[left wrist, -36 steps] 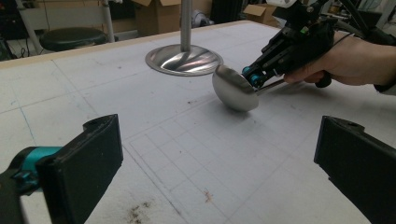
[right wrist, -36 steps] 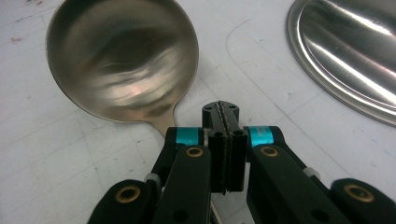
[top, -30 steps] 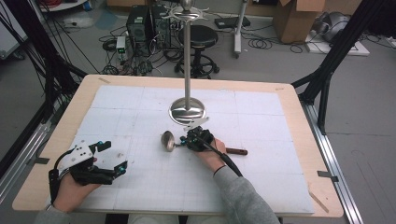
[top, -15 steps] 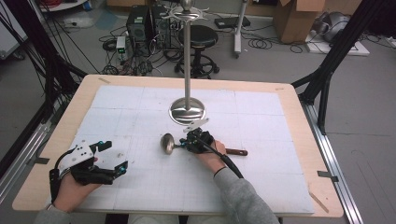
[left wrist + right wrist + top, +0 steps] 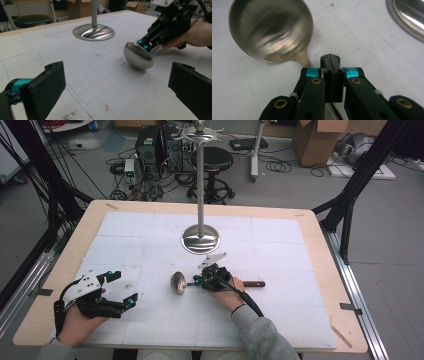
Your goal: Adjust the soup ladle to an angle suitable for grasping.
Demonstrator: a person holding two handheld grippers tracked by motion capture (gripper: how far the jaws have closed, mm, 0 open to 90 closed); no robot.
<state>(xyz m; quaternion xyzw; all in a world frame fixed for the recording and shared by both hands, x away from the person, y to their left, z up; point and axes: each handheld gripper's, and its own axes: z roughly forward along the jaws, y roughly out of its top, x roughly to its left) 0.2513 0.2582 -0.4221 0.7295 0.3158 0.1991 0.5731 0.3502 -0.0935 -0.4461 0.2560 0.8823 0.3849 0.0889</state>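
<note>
1. No brand, label or readable writing shows on the ladle, the grippers or the stand; the white mat carries only a faint pencilled grid.
2. Your right gripper has its jaws pressed together on the thin metal stem of the ladle, just behind the bowl. In the right gripper view the two black pads meet face to face with the stem passing between them.
3. Your left gripper rests near the table's front left corner, jaws spread wide, nothing between them and well apart from the ladle.
4. The ladle lies near the middle of the table, just in front of the stand. Its bowl is tipped on edge and rests on the mat, and its dark handle end reaches out to the right past your hand.
5. The bowl is round, smooth brushed steel with soft reflections. The stand has a polished, dished round base and a slim upright pole. The mat looks matt and slightly scuffed.
</note>
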